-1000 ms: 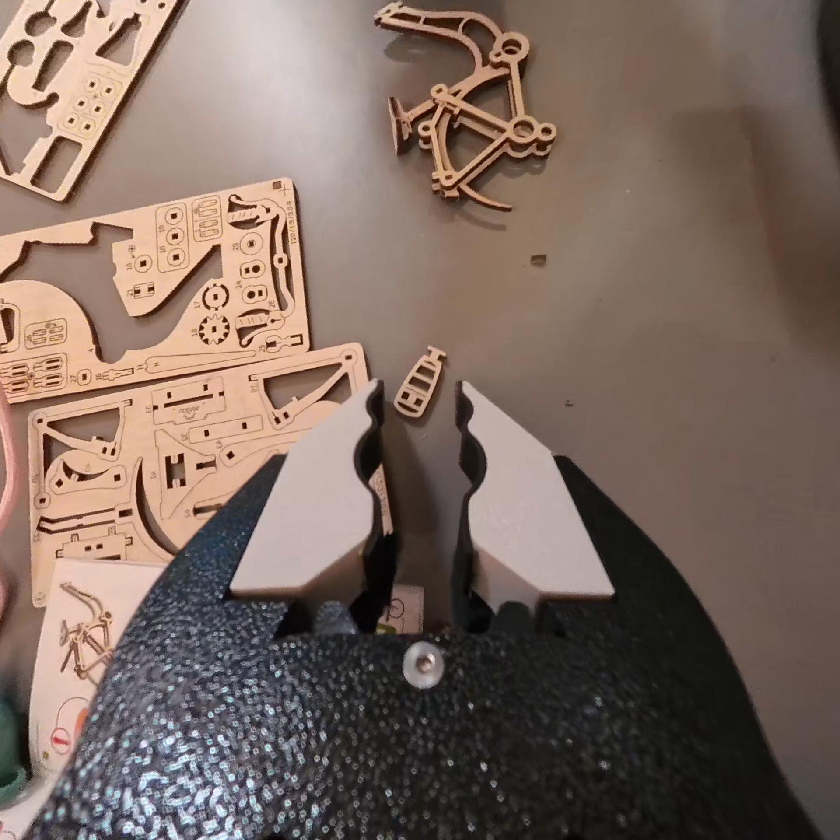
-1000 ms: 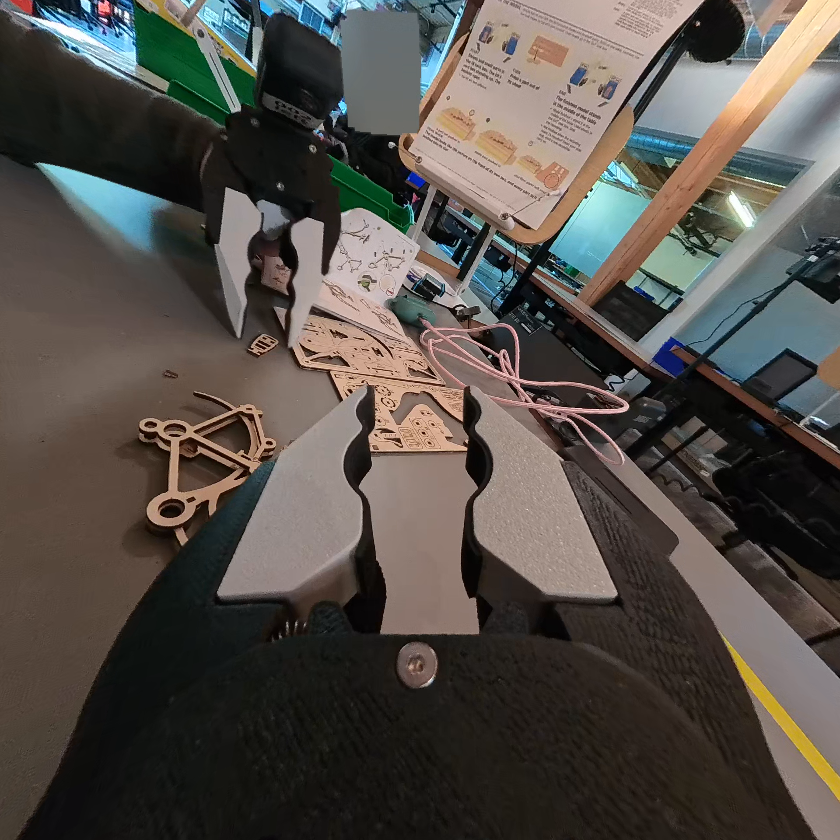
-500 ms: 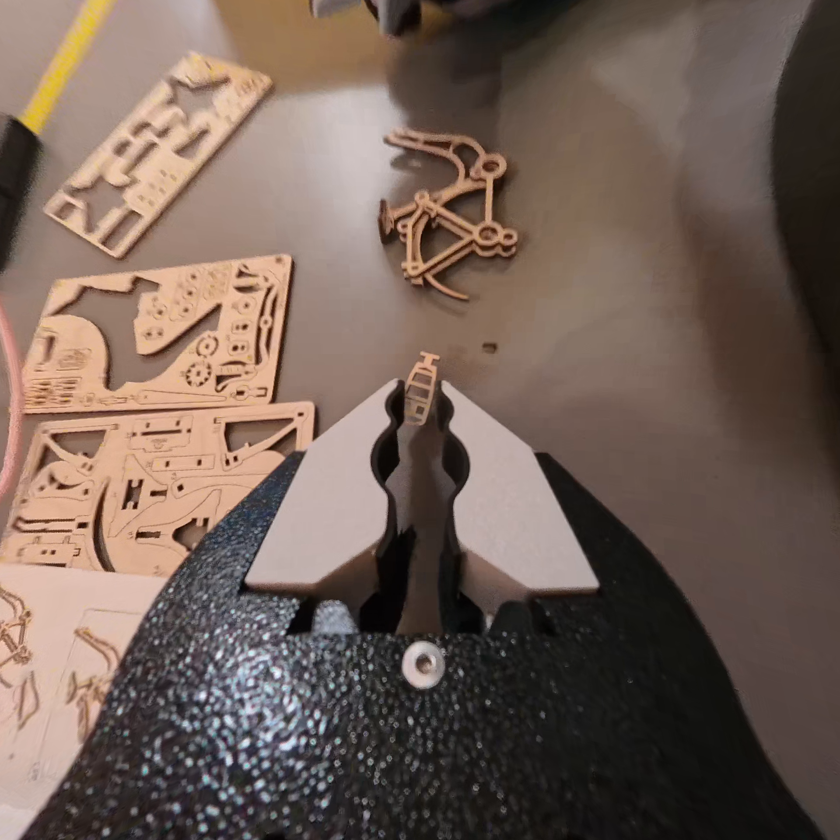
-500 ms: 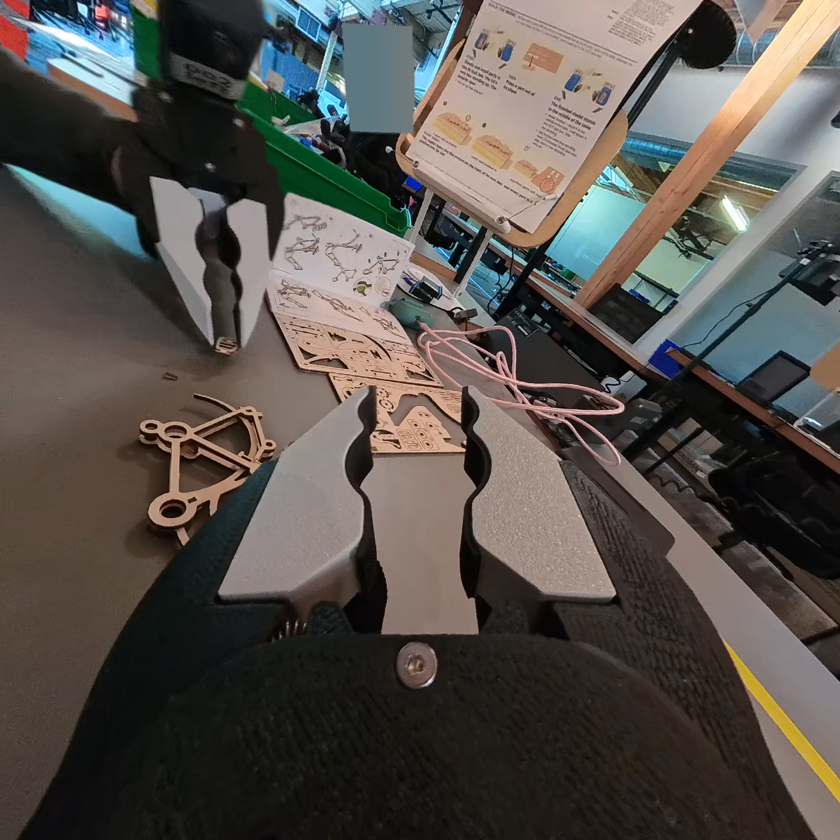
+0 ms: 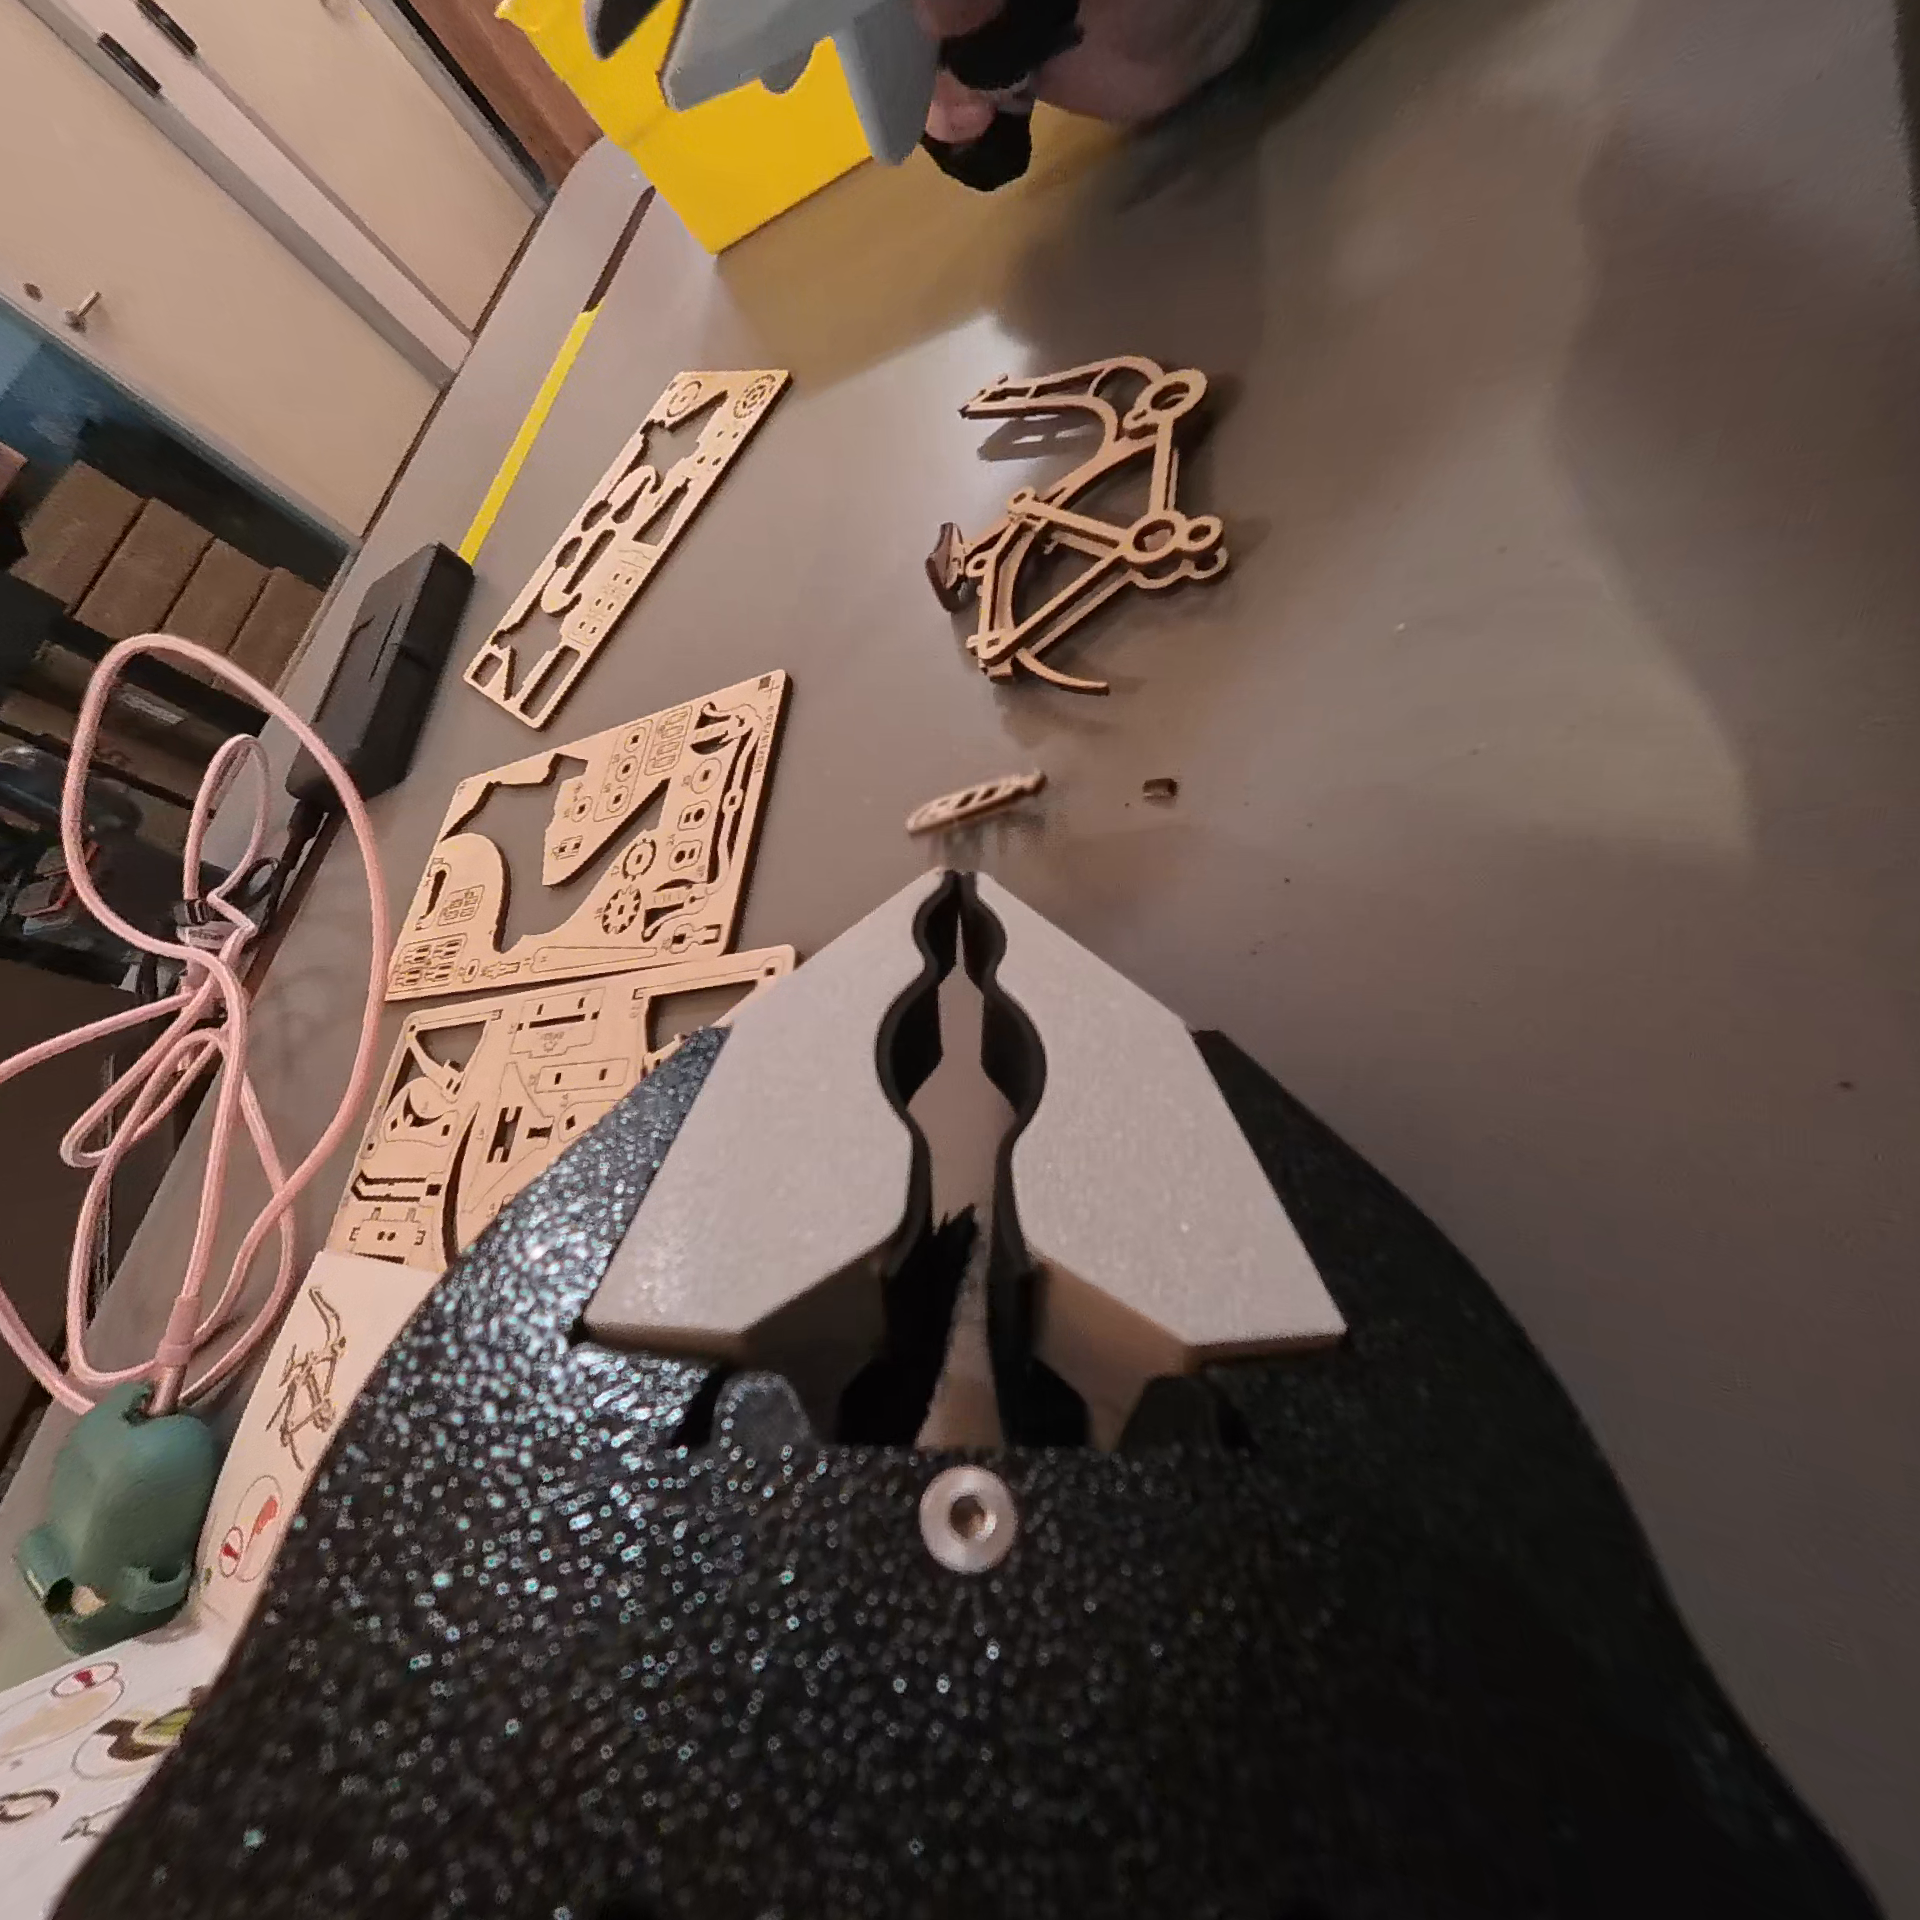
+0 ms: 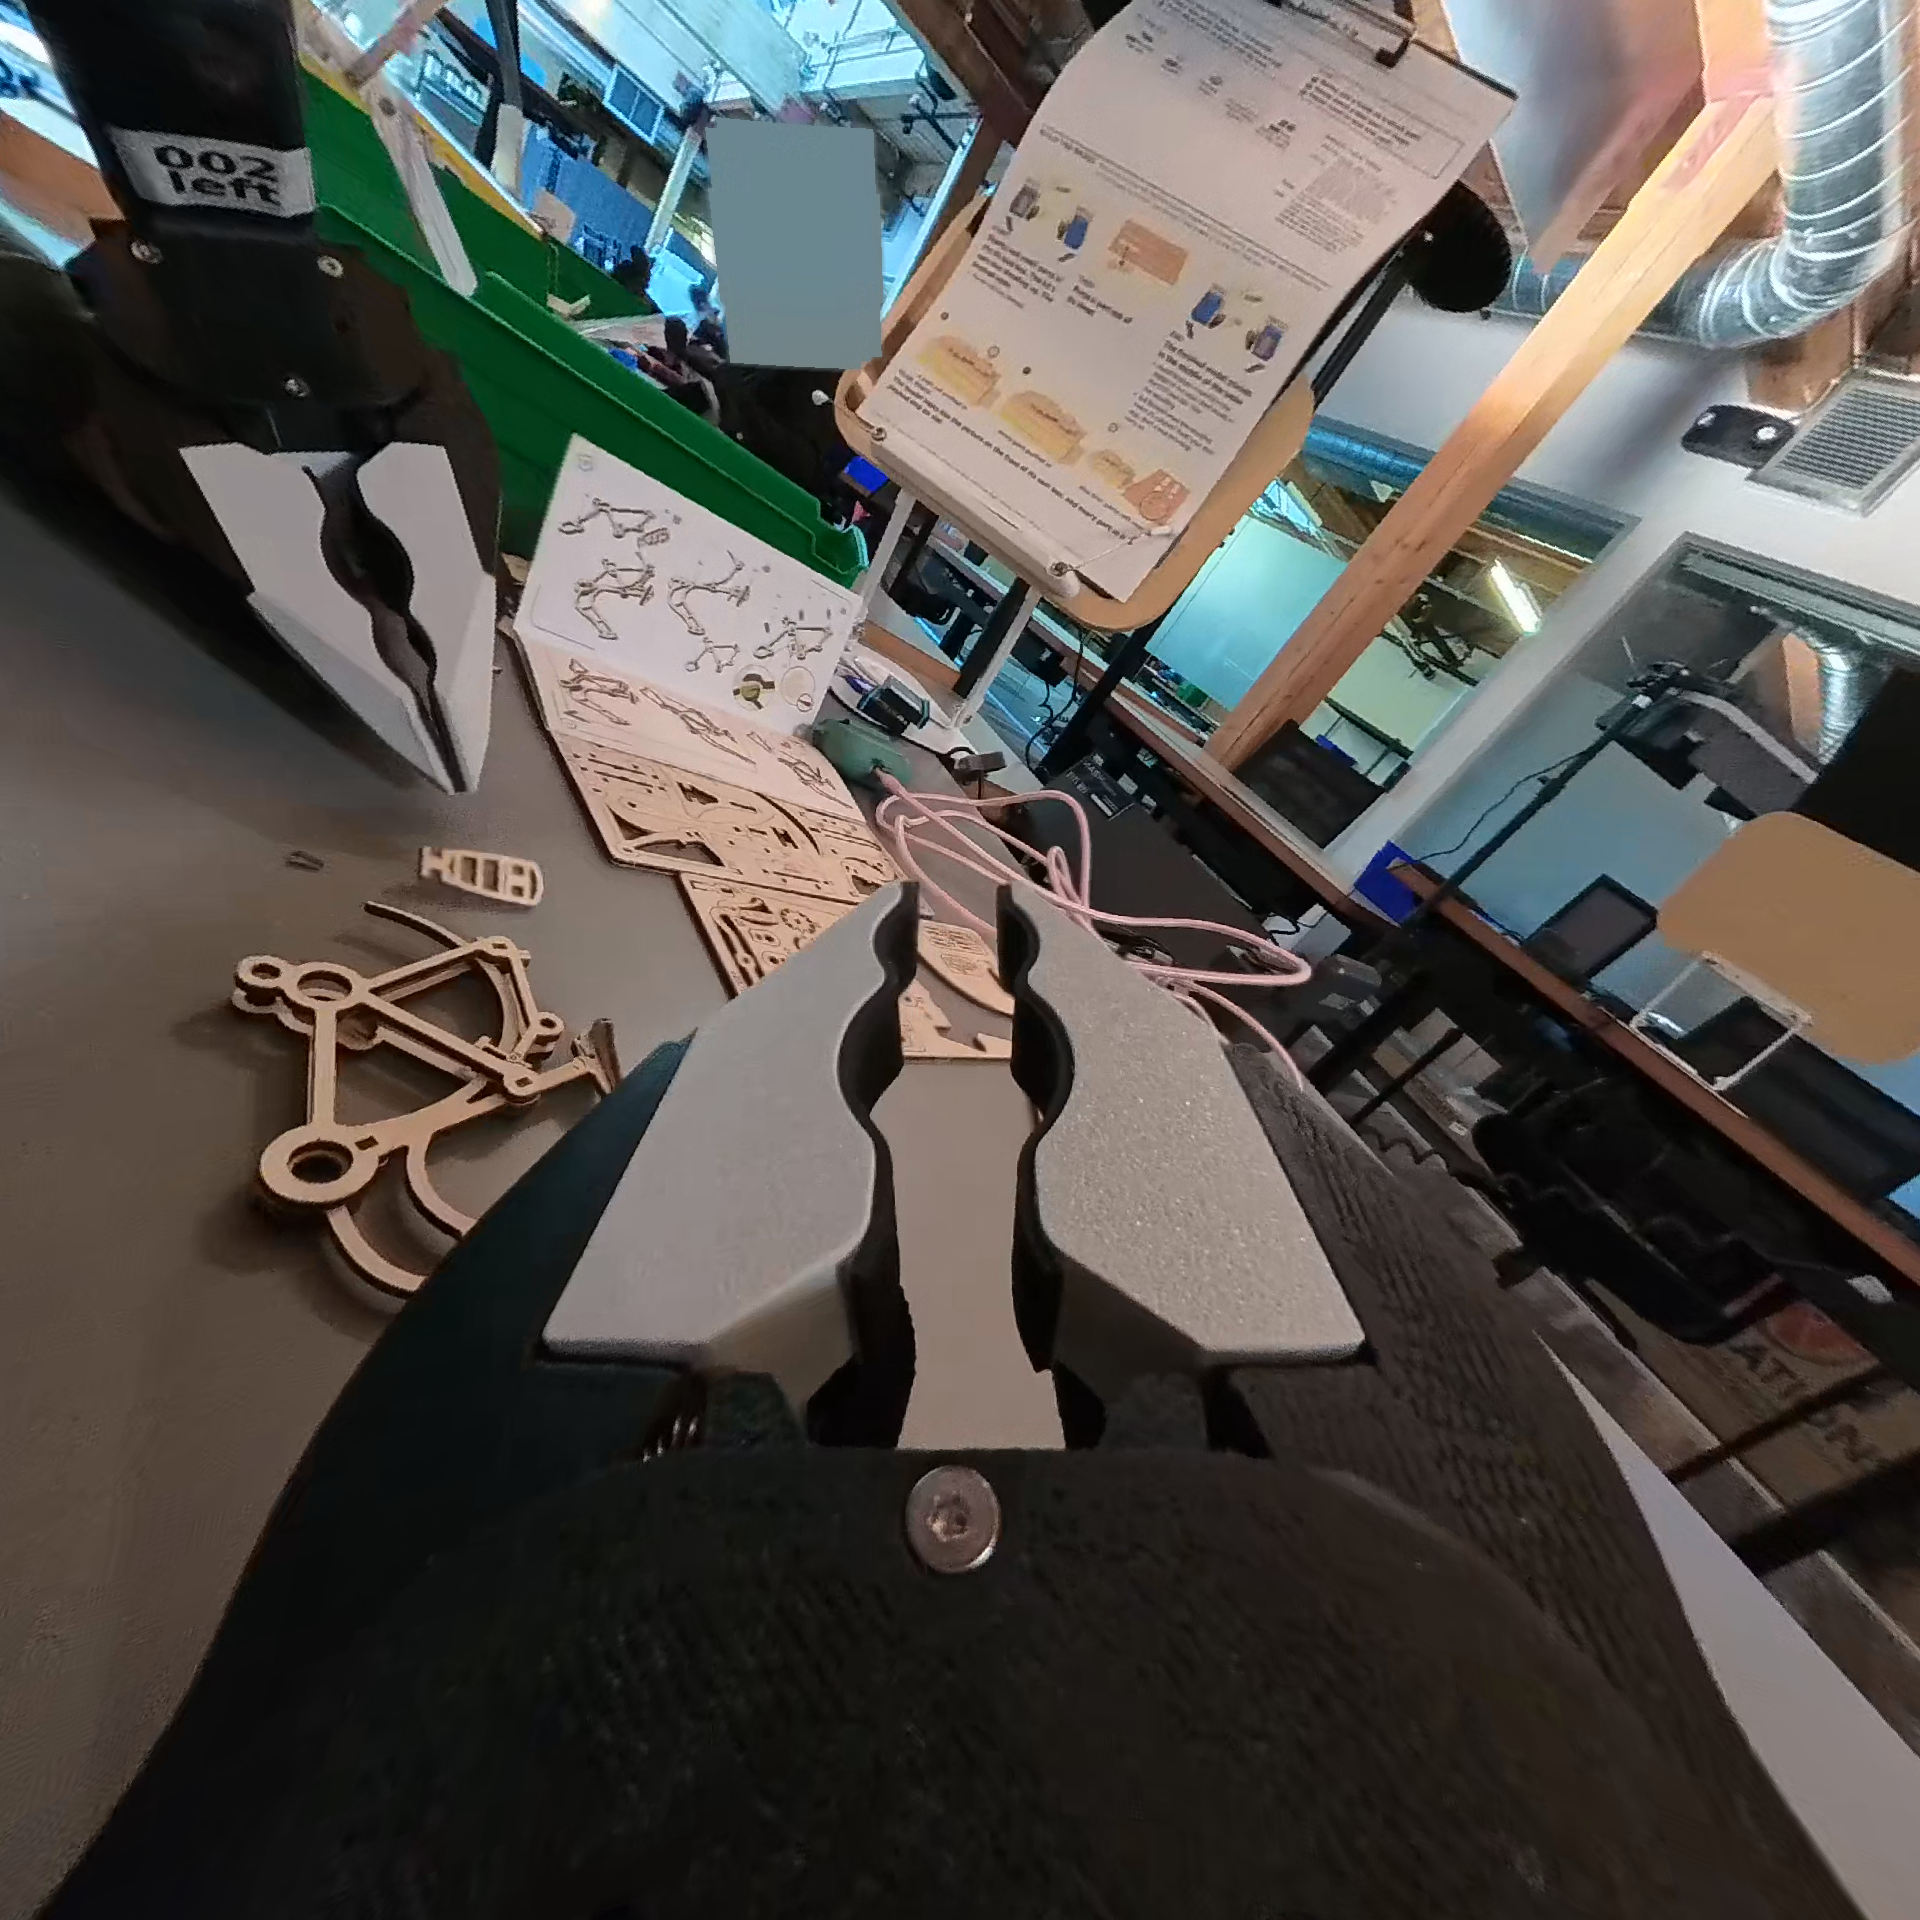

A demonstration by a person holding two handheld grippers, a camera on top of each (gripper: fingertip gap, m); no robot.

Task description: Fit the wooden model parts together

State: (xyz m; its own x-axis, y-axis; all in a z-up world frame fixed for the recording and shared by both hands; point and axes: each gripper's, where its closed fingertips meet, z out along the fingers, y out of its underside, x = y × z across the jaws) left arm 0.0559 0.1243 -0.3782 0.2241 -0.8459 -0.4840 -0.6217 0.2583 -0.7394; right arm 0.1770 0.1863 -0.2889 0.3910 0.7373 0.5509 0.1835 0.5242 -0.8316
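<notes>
The part-built wooden model (image 5: 1081, 540) lies flat on the grey table; it also shows in the right wrist view (image 6: 405, 1070). A small slotted wooden piece (image 5: 971, 805) lies loose on the table just beyond my left gripper (image 5: 958, 878), which is shut with nothing between its tips. In the right wrist view the left gripper (image 6: 442, 774) hangs above the table, up and left of that piece (image 6: 480, 876). My right gripper (image 6: 956, 904) is open and empty, low over the table beside the model. It shows blurred at the top of the left wrist view (image 5: 790, 83).
Three laser-cut wooden sheets (image 5: 603, 831) lie left of the left gripper, with an instruction booklet (image 6: 675, 613) behind them. A pink cable (image 5: 177, 987), a green object (image 5: 114, 1496) and a black box (image 5: 384, 665) sit near the table edge. A tiny wood chip (image 5: 1158, 790) lies by the small piece. My right fingertips sit around 15 centimetres from my left ones. Measured from the fingertips, the tiny wood chip (image 5: 1158, 790) is 4 centimetres or so from the left gripper and 15 centimetres from the right.
My left gripper closed around the small wooden piece, then rose and tilted; its tips are now fully shut and the piece lies on the table. The right gripper's jaws narrowed slightly.
</notes>
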